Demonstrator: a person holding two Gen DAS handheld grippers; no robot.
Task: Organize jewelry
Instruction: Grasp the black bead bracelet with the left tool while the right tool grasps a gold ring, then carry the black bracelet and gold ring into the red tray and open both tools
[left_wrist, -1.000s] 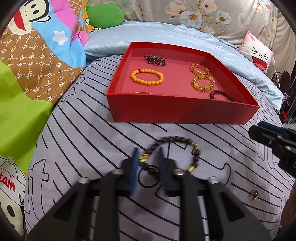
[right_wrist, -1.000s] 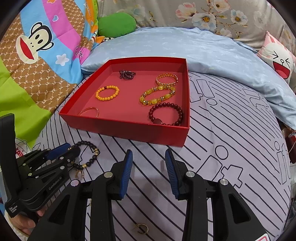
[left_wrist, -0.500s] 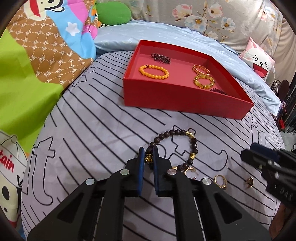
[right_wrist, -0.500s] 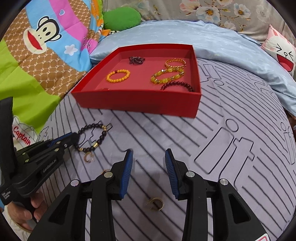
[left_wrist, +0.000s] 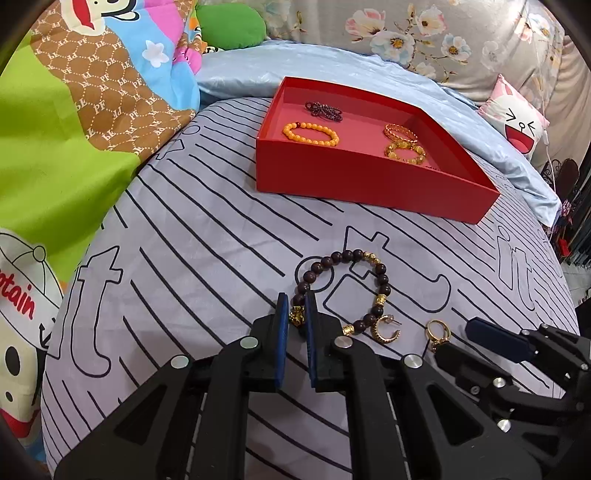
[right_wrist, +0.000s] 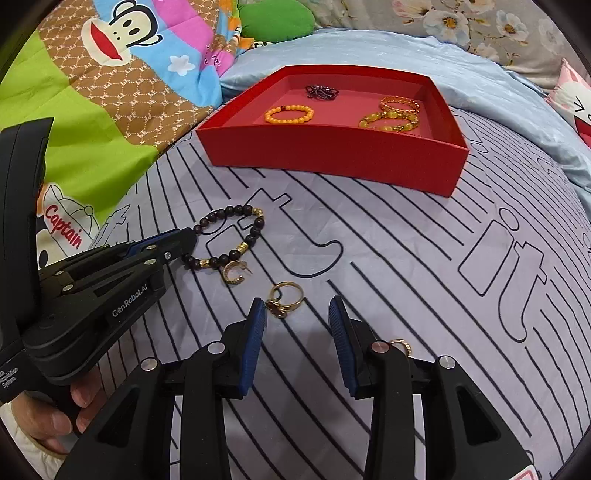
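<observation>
The left gripper (left_wrist: 296, 319) has its jaws nearly closed, pinching a gold bead on the dark bead bracelet (left_wrist: 343, 291), which lies on the striped sheet (left_wrist: 207, 236). The right gripper (right_wrist: 297, 325) hangs with its jaws wide apart, holding nothing; a gold ring (right_wrist: 284, 301) sits just ahead of them, nearer the left finger.

The red box (left_wrist: 354, 181), at about twelve o'clock from both grippers and well apart from them, already holds an orange bracelet (left_wrist: 311, 133), a dark tangle (left_wrist: 324, 110) and two amber bracelets (left_wrist: 402, 142).

My guess at the risks: the grip is on a single round bead, so the bracelet could slip out or swing when lifted. A crescent earring (left_wrist: 384, 329) lies touching the bracelet at its five o'clock side and may get dragged along or flicked off the bed. The sheet is soft, so the fingers could also snag cloth.

Hard to see: the box's near wall hides the floor behind it, so anything lying there is out of sight. Another small gold piece (right_wrist: 400, 345) peeks out behind the right gripper's right finger, mostly covered. Whether the left jaws grip the bead firmly or only brush it, I cannot tell.
</observation>
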